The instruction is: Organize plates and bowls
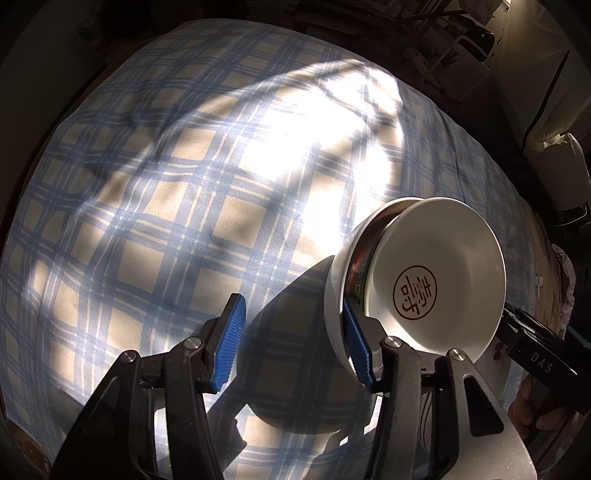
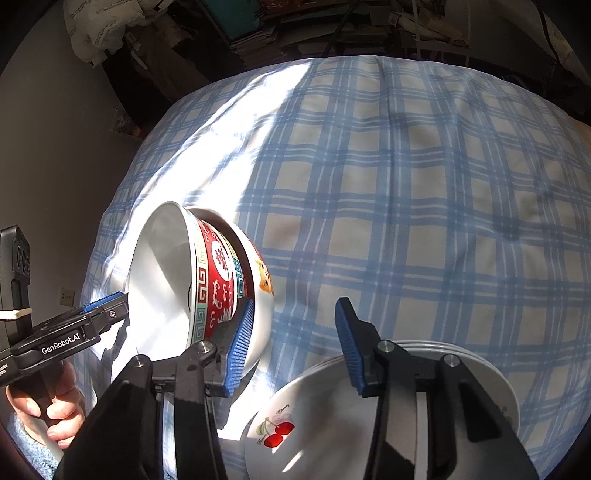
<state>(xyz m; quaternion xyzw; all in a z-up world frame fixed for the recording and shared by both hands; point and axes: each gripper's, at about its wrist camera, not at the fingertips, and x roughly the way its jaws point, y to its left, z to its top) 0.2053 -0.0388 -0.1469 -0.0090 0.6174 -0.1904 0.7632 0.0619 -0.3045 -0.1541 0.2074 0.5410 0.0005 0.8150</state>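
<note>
Nested bowls lie on their side on the checked cloth. In the left wrist view the inner white bowl (image 1: 436,273) shows a red seal mark, set in an outer white bowl (image 1: 338,295). My left gripper (image 1: 295,341) is open; its right pad touches the outer bowl's rim. In the right wrist view the stack shows a white bowl (image 2: 159,273), a red patterned bowl (image 2: 216,284) and an outer white bowl (image 2: 262,291). My right gripper (image 2: 295,341) is open, its left pad against the outer bowl. Stacked plates with a cherry print (image 2: 295,432) lie below it.
The blue-and-cream checked cloth (image 1: 166,192) covers the surface, with bright sun patches and shadows. Dark clutter and shelves (image 2: 295,26) stand beyond the far edge. The left handle and the hand on it (image 2: 55,369) show at the right wrist view's left edge.
</note>
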